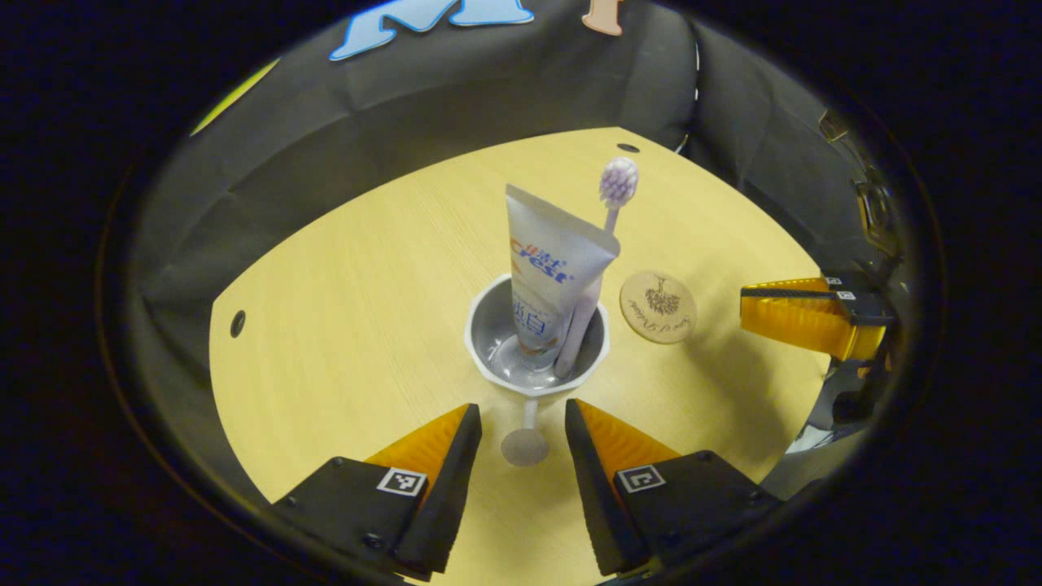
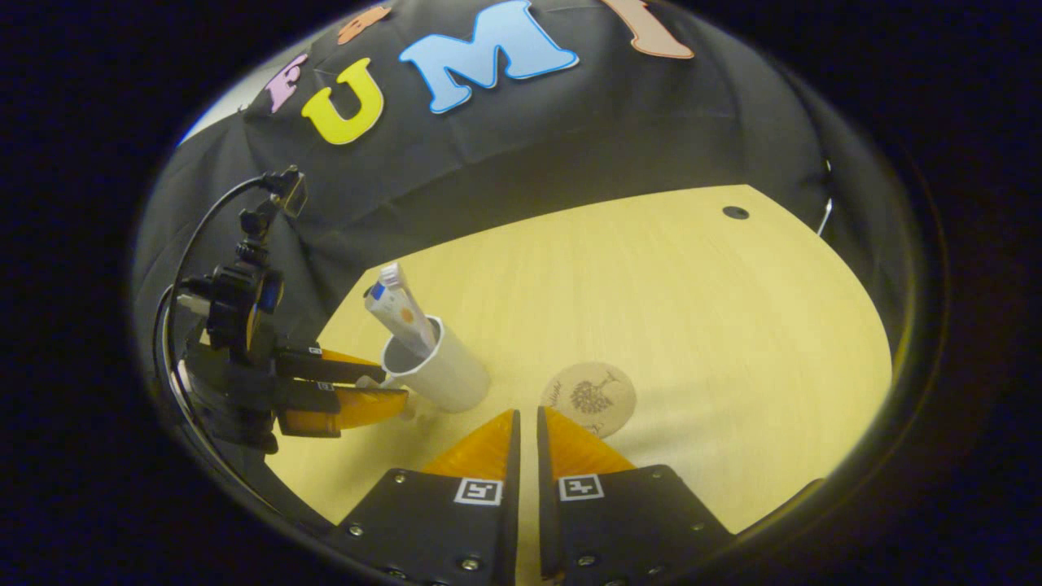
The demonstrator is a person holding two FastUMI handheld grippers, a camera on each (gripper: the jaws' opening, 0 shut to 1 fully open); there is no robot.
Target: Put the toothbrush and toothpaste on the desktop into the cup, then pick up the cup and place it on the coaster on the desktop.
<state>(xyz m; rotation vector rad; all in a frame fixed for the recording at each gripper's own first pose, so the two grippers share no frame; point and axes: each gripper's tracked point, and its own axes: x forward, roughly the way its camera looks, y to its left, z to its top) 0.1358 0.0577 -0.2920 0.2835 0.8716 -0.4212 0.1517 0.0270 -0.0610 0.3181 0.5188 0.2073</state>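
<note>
Loading looks finished from where I sit: going left to right across the left gripper view, bare desk (image 1: 342,309) comes first, then the cup (image 1: 537,338) standing upright near the middle, with the toothpaste (image 1: 553,273) tube leaning inside it and the toothbrush (image 1: 606,244) beside the tube, bristle head sticking up above the rim. Just right of the cup, apart from it, lies the round wooden coaster (image 1: 658,307), with nothing on it. So I judge the first half done and the second half still ahead: the cup has to be lifted and set on that coaster

My left tool (image 1: 523,431) is wide open, its fingers either side of the cup's near wall and gripping nothing; in the right gripper view I see it at the left, its orange fingers close against the cup (image 2: 444,374), though I cannot tell whether they touch it. It seems placed for the pick-up

My right tool (image 2: 527,435) has its fingers drawn nearly together with a thin slit between them and nothing in it, hovering over the desk just short of the coaster (image 2: 589,399)

The carry should be short, but the tall tube makes the cup top-heavy, so I would grip firmly and keep it level
</note>
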